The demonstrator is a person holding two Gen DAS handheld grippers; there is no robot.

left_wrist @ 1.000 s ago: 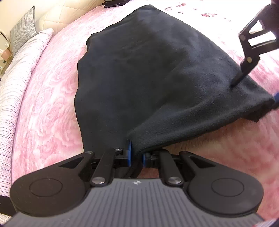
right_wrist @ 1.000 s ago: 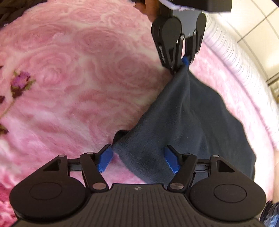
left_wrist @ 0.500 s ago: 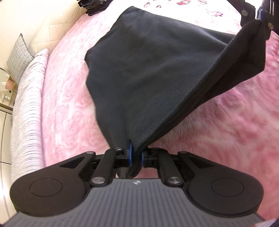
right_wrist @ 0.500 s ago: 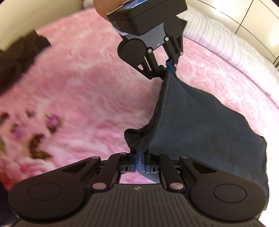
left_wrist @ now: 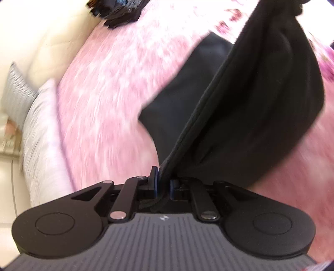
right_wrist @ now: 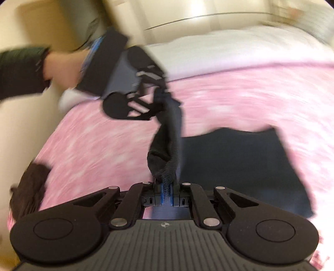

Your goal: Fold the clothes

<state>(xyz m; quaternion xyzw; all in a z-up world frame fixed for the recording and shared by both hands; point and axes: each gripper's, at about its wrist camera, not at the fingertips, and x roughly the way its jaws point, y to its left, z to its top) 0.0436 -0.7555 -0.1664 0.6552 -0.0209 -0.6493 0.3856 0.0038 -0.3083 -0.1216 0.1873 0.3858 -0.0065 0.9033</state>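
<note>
A black fleece garment (left_wrist: 261,100) lies partly on the pink bed and is partly lifted. My left gripper (left_wrist: 163,184) is shut on one corner of its hem. My right gripper (right_wrist: 166,192) is shut on the other corner; the edge (right_wrist: 169,133) hangs stretched between the two. In the right wrist view the left gripper (right_wrist: 158,93) is seen ahead, held by a hand, with the garment's lower part (right_wrist: 246,166) flat on the bed below. Both views are motion-blurred.
The pink rose-patterned bedspread (left_wrist: 108,87) covers the bed. A striped white bolster (left_wrist: 39,133) and a grey pillow (left_wrist: 16,91) lie at the left edge. Dark clothes sit at the far side (left_wrist: 119,10) and another dark piece at the left (right_wrist: 29,187).
Both grippers have lifted the held edge higher and carried it over the garment. The cloth now hangs between them, and less of it lies flat.
</note>
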